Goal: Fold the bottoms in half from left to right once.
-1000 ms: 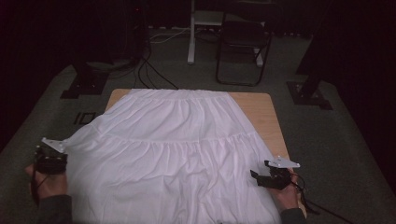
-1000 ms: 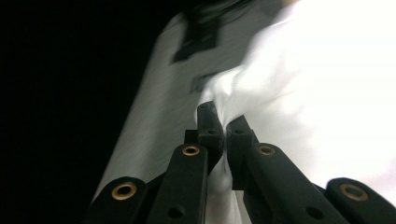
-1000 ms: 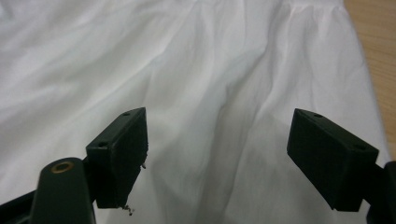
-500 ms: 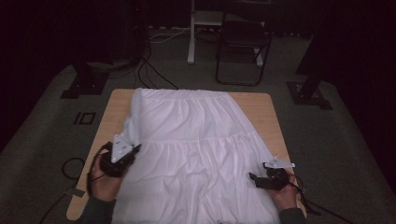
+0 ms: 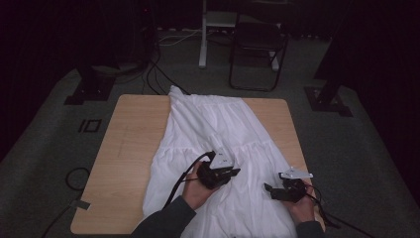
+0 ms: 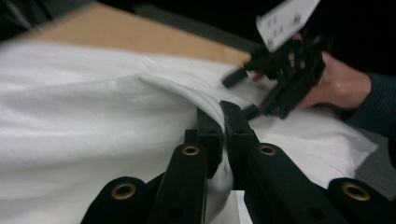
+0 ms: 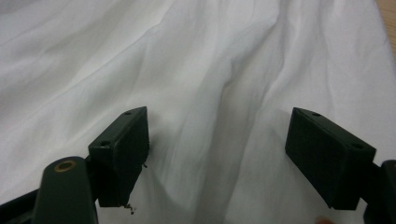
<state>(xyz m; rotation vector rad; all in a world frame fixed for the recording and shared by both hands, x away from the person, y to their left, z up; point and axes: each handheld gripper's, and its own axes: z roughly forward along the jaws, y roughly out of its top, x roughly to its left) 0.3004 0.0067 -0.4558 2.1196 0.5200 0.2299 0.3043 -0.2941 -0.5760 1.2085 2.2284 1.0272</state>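
Observation:
A white skirt (image 5: 213, 134) lies on the wooden table (image 5: 129, 148), its left side folded over toward the middle. My left gripper (image 5: 233, 173) is over the cloth near the table's front centre, shut on a pinched edge of the skirt (image 6: 187, 93); the fabric runs between its two black jaws in the left gripper view. My right gripper (image 5: 270, 189) rests at the skirt's front right, a short way from the left one. Its jaws stand wide apart above the white cloth (image 7: 215, 93), with nothing clamped between them.
Bare wood (image 5: 124, 188) shows on the table's left side and along the right edge (image 5: 292, 134). A cable (image 5: 181, 181) trails from the left gripper over the cloth. A black folding chair (image 5: 257, 54) and stand legs sit on the grey floor behind the table.
My left gripper has carried the skirt's left edge from the table's left side across to the middle, folding the cloth over itself. The right gripper has stayed put.

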